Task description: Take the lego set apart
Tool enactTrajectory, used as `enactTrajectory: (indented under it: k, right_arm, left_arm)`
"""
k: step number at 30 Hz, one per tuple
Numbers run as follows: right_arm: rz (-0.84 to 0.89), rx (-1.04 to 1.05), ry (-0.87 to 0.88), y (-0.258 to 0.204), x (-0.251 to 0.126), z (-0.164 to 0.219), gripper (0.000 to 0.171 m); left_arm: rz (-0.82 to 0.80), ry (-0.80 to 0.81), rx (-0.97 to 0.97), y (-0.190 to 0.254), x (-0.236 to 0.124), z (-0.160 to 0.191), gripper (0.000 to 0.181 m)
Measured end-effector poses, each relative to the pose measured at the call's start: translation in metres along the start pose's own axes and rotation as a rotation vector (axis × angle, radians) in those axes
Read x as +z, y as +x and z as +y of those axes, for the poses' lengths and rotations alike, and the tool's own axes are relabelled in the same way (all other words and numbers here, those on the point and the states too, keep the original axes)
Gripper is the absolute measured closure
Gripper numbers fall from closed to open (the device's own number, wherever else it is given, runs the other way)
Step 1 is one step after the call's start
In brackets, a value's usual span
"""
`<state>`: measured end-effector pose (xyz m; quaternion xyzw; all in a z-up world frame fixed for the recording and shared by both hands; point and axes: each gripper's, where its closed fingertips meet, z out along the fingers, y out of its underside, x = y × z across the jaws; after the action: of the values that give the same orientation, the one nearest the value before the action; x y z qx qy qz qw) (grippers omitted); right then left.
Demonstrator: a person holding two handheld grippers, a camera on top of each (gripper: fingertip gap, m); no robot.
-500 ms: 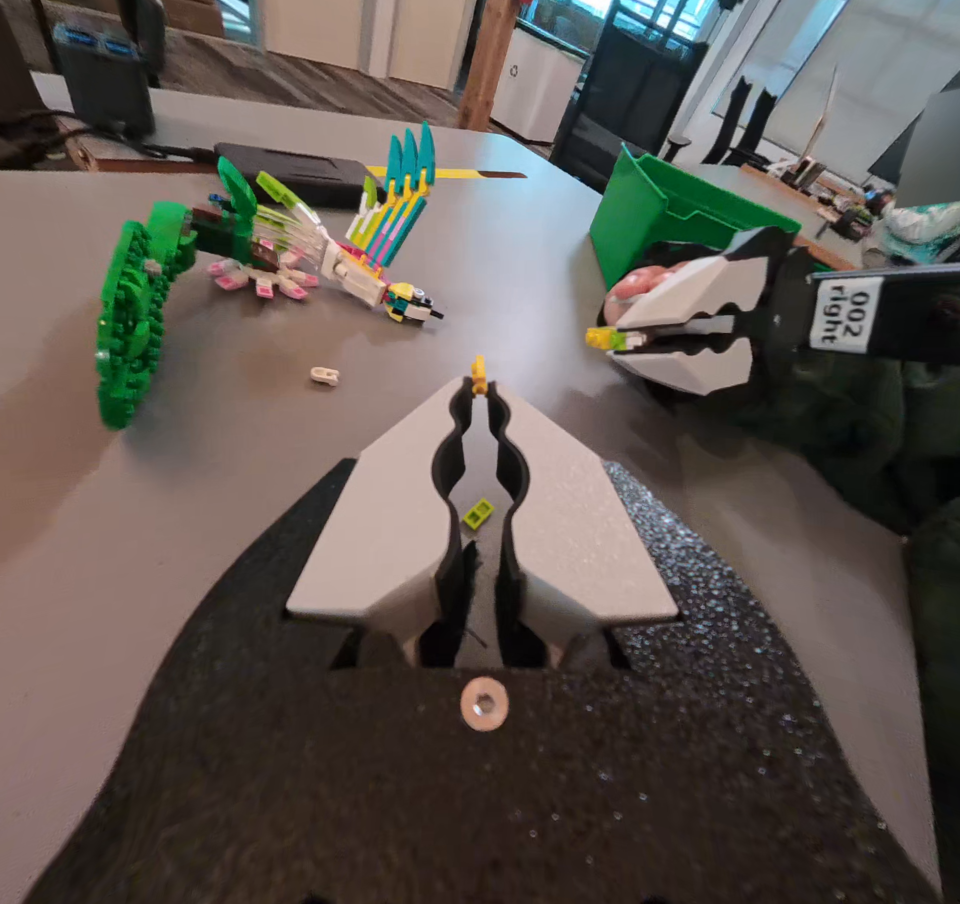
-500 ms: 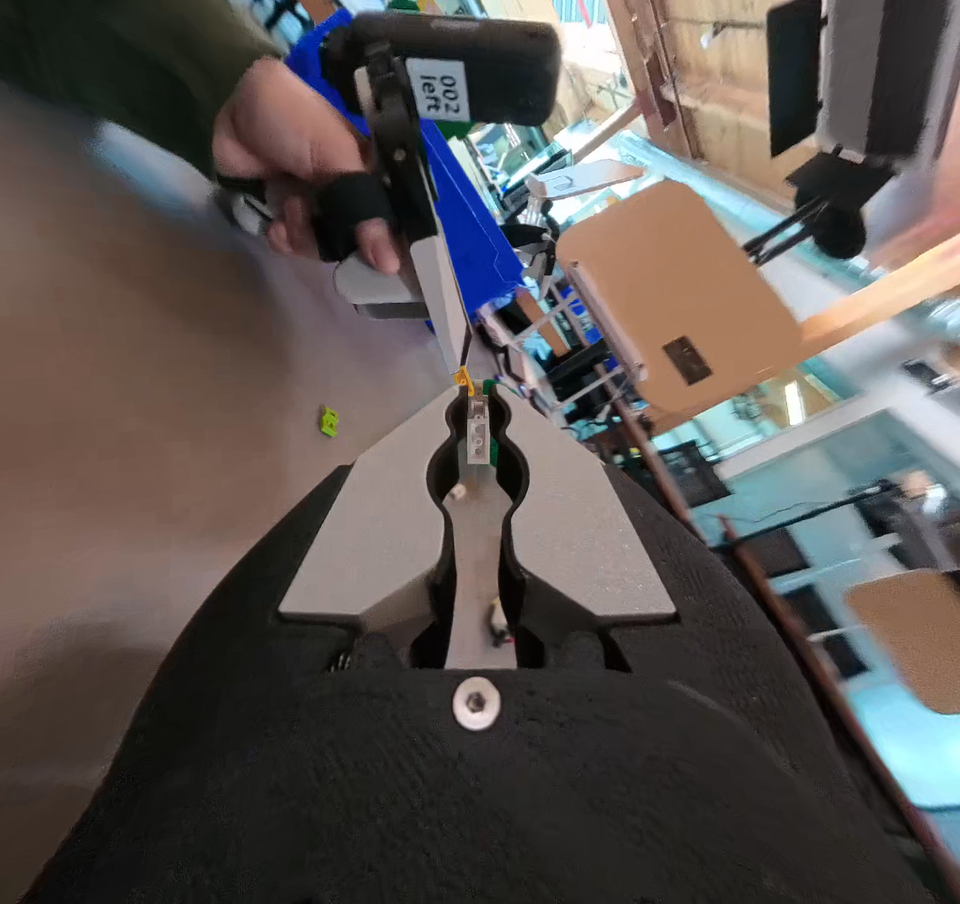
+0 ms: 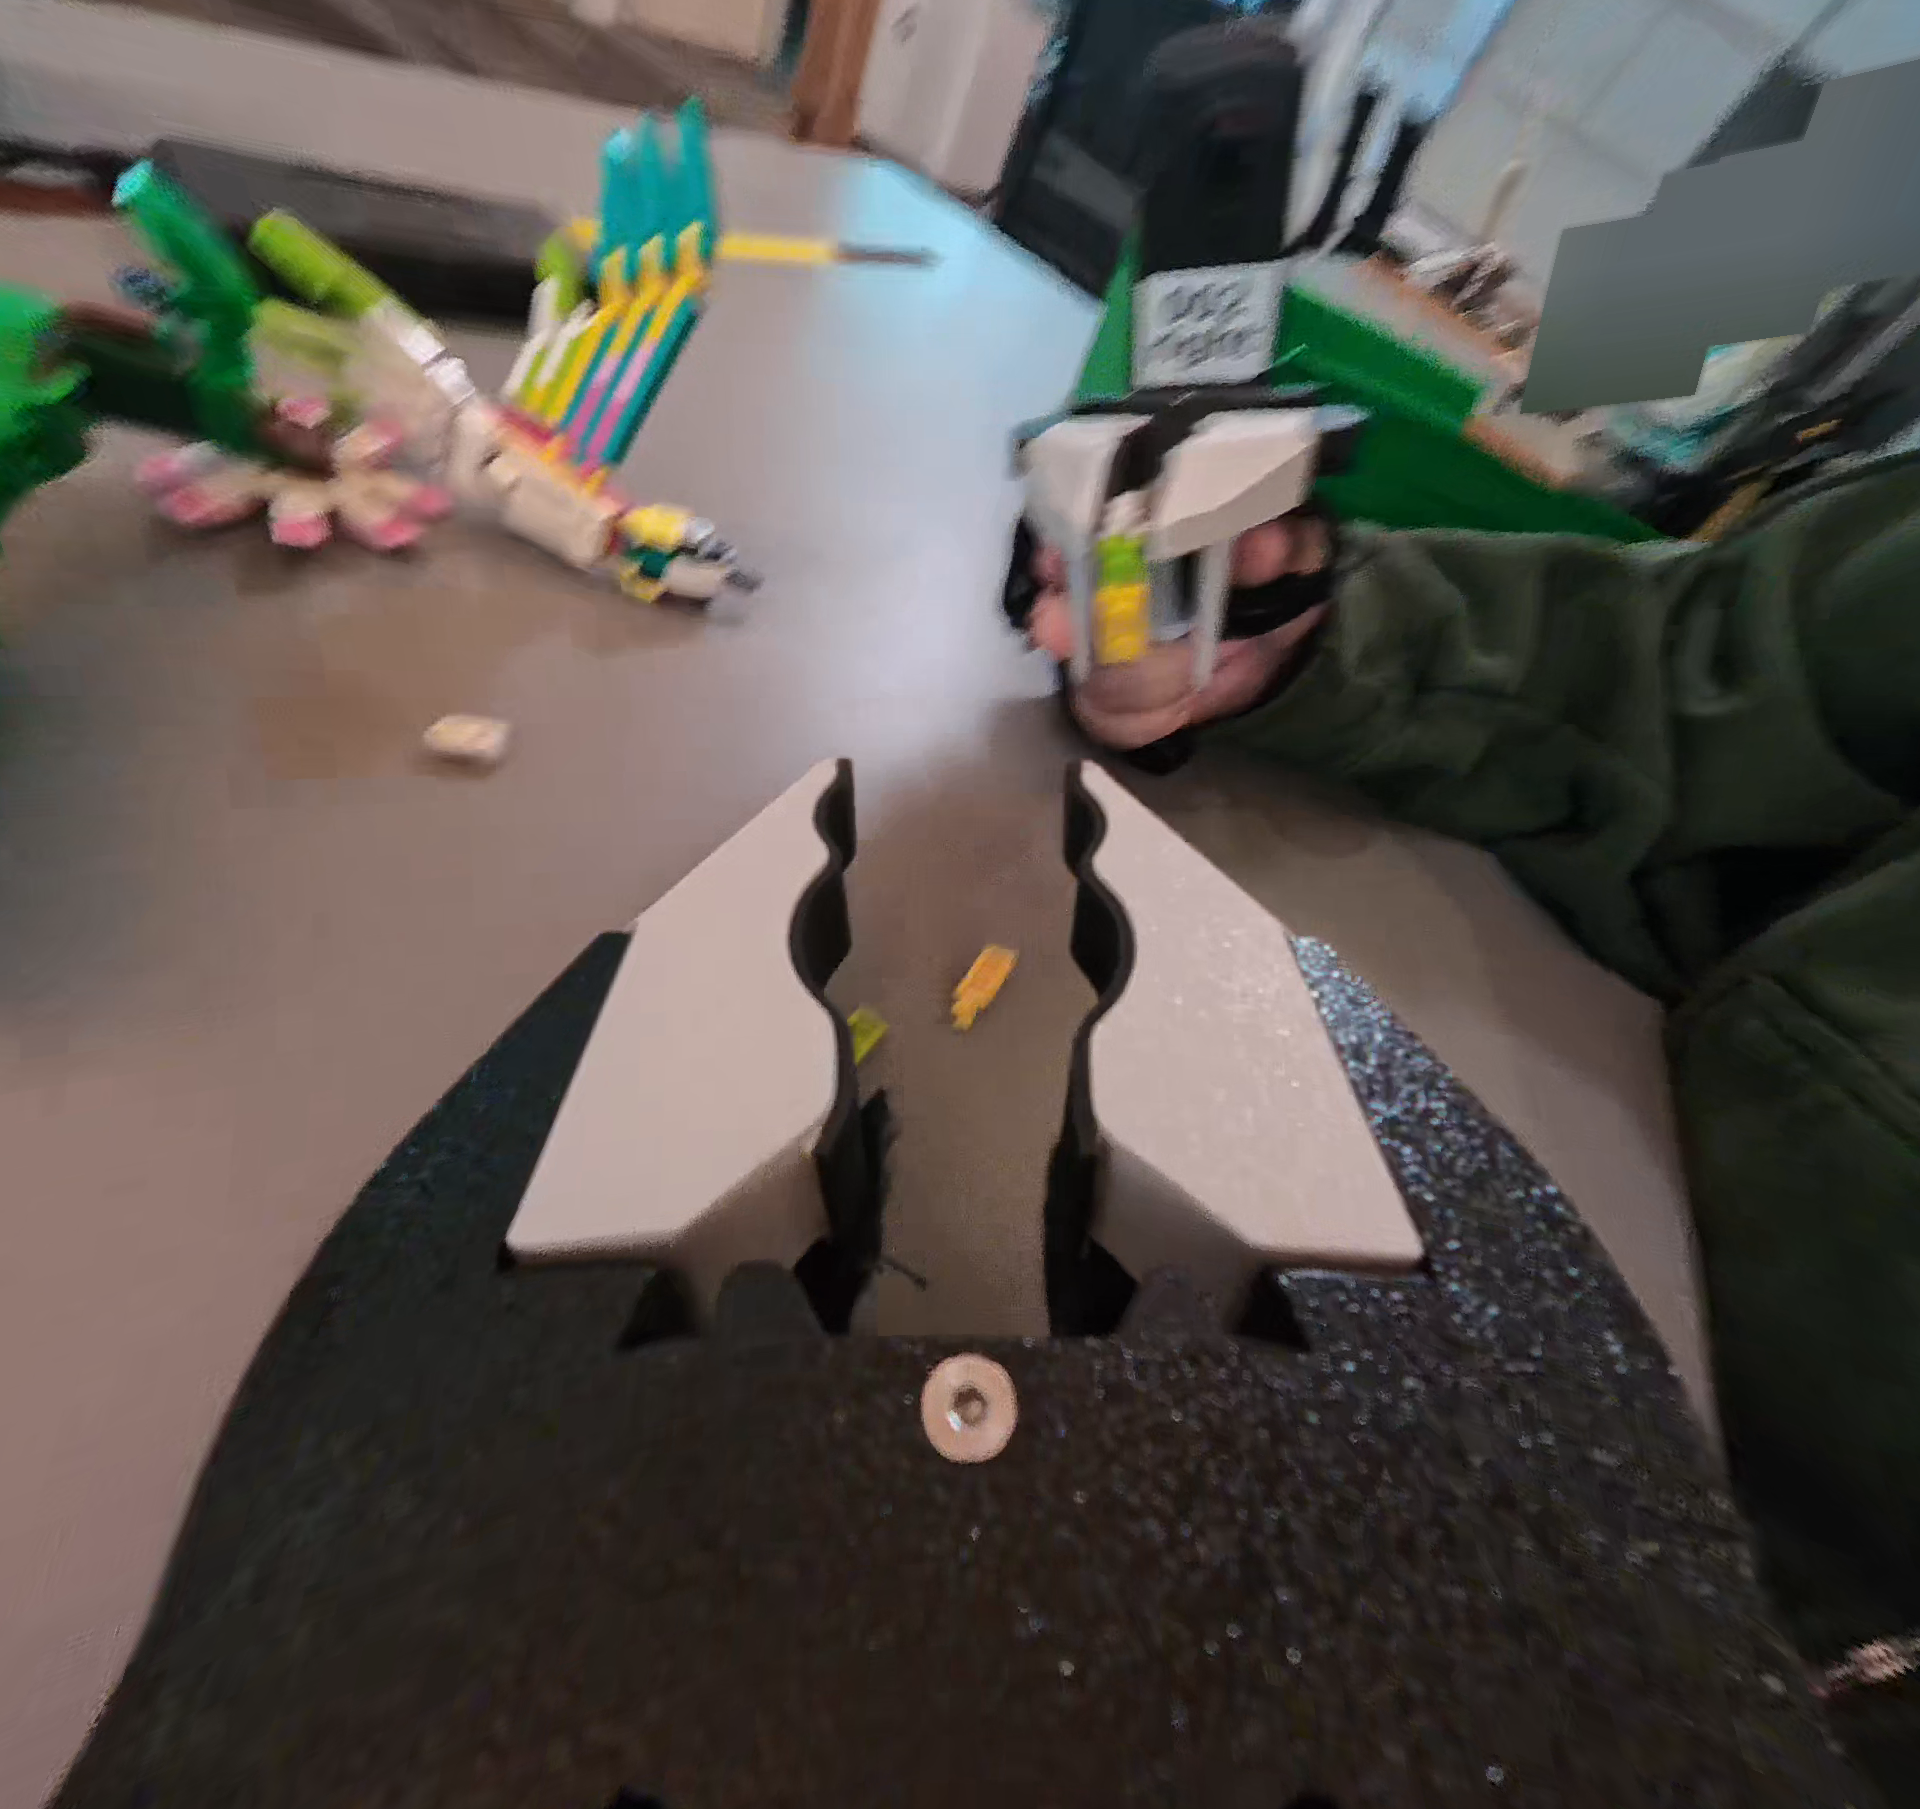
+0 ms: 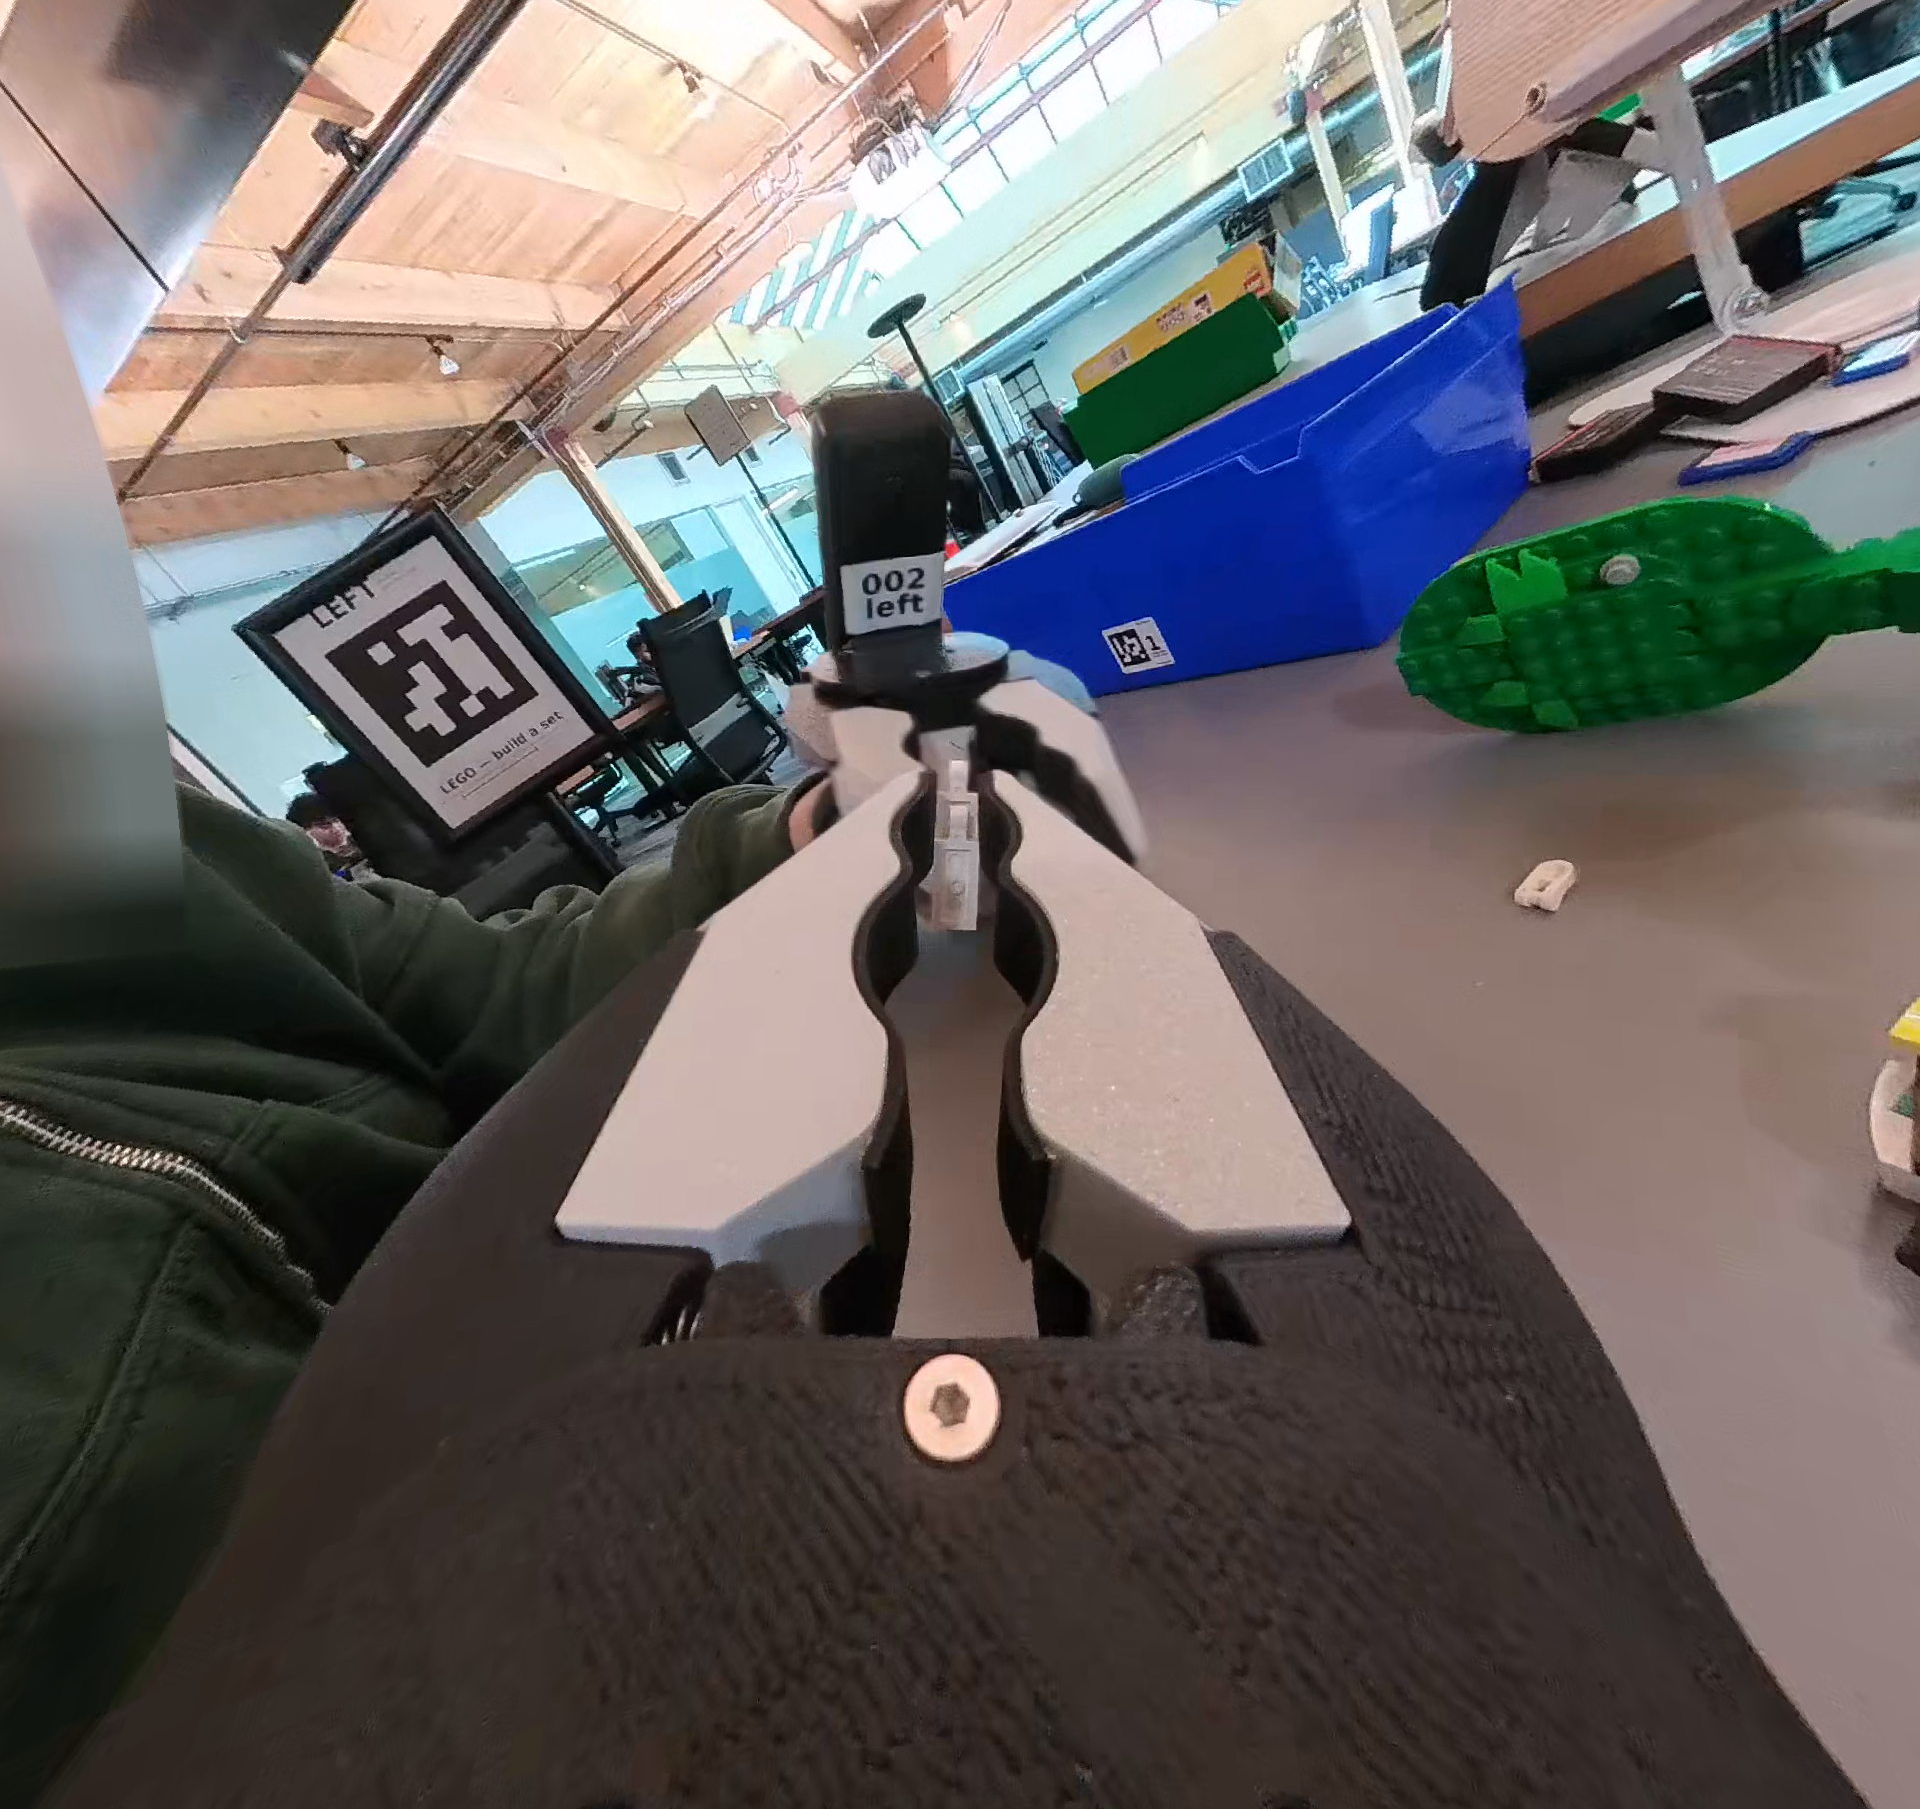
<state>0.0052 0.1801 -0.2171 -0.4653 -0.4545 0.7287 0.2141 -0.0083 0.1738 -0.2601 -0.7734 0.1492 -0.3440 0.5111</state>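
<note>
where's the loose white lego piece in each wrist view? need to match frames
Left wrist view: the loose white piece lies on the grey table, left of centre, ahead and left of the left gripper, near side of the bird model.
Right wrist view: it lies on the table, right of centre, below the green leaf plate.
Shared landmark: the green leaf plate, at the left edge of the left wrist view.

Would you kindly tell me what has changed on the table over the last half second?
The left gripper has opened its jaws and let go of the small yellow piece, which now lies on the table between them. The right gripper has swung round to face the left one, still shut on the small stack of bricks. The lego bird and loose white piece stayed put.
</note>
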Motion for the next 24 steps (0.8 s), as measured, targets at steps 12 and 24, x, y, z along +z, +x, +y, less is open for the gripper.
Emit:
enactTrajectory:
  k: [12,24]
  right_arm:
    - [-0.023,-0.027,-0.006,-0.007,0.004,0.004,0.166]
    - [-0.033,-0.104,-0.168,-0.009,-0.002,0.020,0.166]
  left_arm:
    - [0.224,0.142,-0.081,0.038,0.013,-0.019,0.175]
    - [0.188,0.093,0.011,0.038,0.011,-0.013,0.176]
